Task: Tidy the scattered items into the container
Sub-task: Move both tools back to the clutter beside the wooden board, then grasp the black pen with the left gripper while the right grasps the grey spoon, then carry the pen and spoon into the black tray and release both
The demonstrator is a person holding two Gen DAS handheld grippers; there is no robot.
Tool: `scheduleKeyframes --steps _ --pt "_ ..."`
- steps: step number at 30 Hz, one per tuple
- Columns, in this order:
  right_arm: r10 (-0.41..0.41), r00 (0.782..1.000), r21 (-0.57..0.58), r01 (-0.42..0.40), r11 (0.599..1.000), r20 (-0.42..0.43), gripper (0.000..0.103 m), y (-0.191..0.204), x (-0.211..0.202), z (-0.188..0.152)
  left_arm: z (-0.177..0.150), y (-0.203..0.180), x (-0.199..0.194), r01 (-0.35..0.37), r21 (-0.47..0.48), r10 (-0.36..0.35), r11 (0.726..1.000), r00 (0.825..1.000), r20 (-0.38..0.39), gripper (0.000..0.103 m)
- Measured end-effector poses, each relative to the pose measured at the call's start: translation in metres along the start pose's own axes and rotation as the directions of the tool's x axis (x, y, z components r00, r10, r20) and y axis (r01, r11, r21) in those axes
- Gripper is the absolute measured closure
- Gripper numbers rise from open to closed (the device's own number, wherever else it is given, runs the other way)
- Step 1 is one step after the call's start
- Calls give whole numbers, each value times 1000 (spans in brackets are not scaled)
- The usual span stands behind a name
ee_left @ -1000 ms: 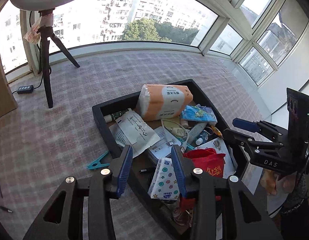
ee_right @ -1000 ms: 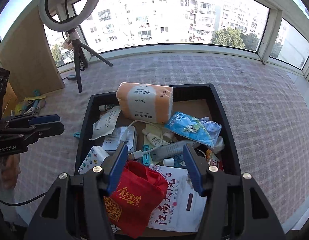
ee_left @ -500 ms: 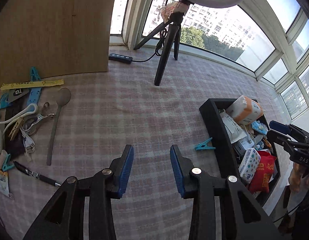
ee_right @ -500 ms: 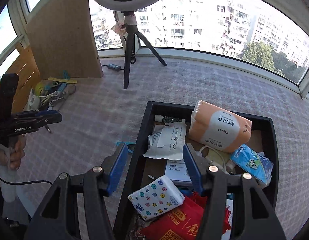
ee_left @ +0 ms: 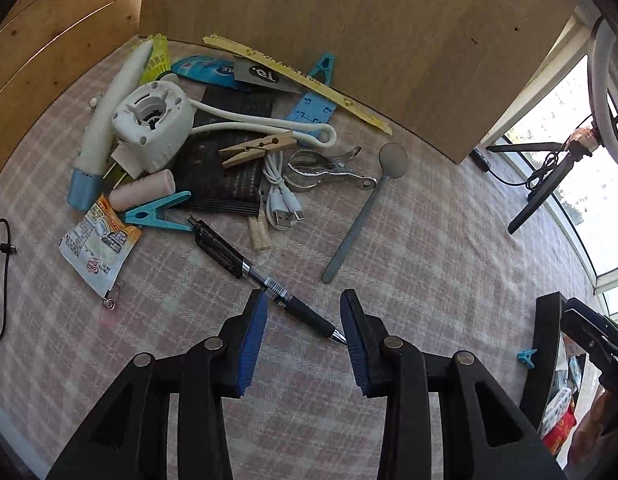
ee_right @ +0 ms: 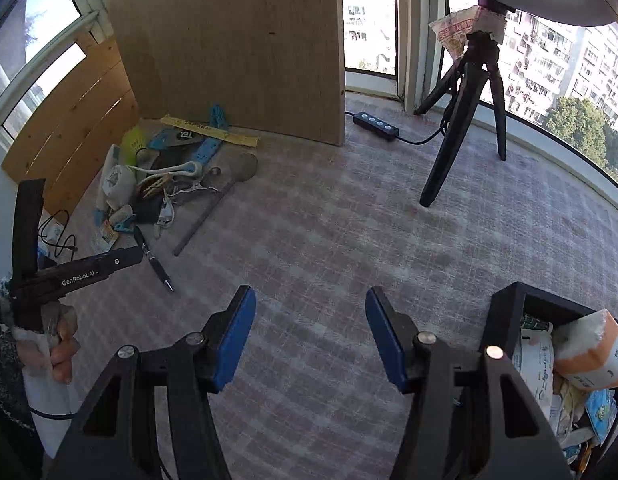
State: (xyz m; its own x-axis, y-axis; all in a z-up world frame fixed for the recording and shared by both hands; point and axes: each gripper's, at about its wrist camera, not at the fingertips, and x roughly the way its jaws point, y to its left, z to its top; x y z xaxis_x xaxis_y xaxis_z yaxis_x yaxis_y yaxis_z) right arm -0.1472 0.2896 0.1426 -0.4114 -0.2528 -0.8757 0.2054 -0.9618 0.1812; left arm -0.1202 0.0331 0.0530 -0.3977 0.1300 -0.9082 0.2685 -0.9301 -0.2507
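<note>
My left gripper (ee_left: 305, 320) hangs open over the checked carpet. The tip end of a black pen (ee_left: 245, 264) lies on the floor between its blue pads, and they do not touch it. Beyond it lies the scattered pile: a white round fan (ee_left: 153, 128), a wooden clothespin (ee_left: 257, 148), a metal clip (ee_left: 329, 168), a grey spoon (ee_left: 365, 208), a USB cable (ee_left: 281, 204), a teal peg (ee_left: 157, 214) and a snack packet (ee_left: 97, 248). My right gripper (ee_right: 309, 332) is open and holds nothing, left of the black container (ee_right: 505, 304), which holds several items.
A wooden board (ee_left: 349, 40) stands behind the pile. A ring-light tripod (ee_right: 461, 120) and a power strip (ee_right: 375, 122) are at the back by the windows. A small teal peg (ee_left: 526, 358) lies on the carpet beside the container. A black cable (ee_left: 1, 280) runs at the far left.
Both grippers have swung left, away from over the container. The left one has come down over the pile and now straddles the pen's tip. The container has slid to the right edge of both views.
</note>
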Motion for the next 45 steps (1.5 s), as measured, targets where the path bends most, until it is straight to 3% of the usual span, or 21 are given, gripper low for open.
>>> scheduleKeyframes --steps 3,7,13,16,23,30,33,38,42,45 --pt "46 998 -8 -46 999 -38 47 29 34 22 1 10 8 -36 -82 37 996 999 18 68" --pt "59 995 0 -59 998 -84 49 58 78 51 3 8 21 -65 -112 68 992 997 24 68" --pt "6 995 82 2 997 -96 49 60 121 96 4 7 34 -85 -107 86 991 996 5 68" --pt "20 992 138 -3 990 -126 49 54 141 112 3 6 43 -83 -101 82 991 997 -14 68" --pt "-5 986 137 27 990 -164 48 66 168 127 6 1 45 -109 -51 109 993 994 9 72" --pt "-45 984 105 64 992 -172 47 75 184 127 12 1 46 -114 -70 115 991 993 7 74" --pt "-69 983 80 84 993 -168 63 77 183 127 14 -2 47 -126 -49 127 991 992 14 75" --pt "-16 986 107 34 994 -169 67 65 180 127 14 3 45 -94 -48 96 994 995 21 83" --pt "3 988 129 17 992 -157 67 55 172 121 10 19 41 15 -108 -16 994 1000 -4 90" --pt "18 990 137 1 991 -140 67 46 160 114 3 27 35 47 -114 -48 992 999 -10 93"
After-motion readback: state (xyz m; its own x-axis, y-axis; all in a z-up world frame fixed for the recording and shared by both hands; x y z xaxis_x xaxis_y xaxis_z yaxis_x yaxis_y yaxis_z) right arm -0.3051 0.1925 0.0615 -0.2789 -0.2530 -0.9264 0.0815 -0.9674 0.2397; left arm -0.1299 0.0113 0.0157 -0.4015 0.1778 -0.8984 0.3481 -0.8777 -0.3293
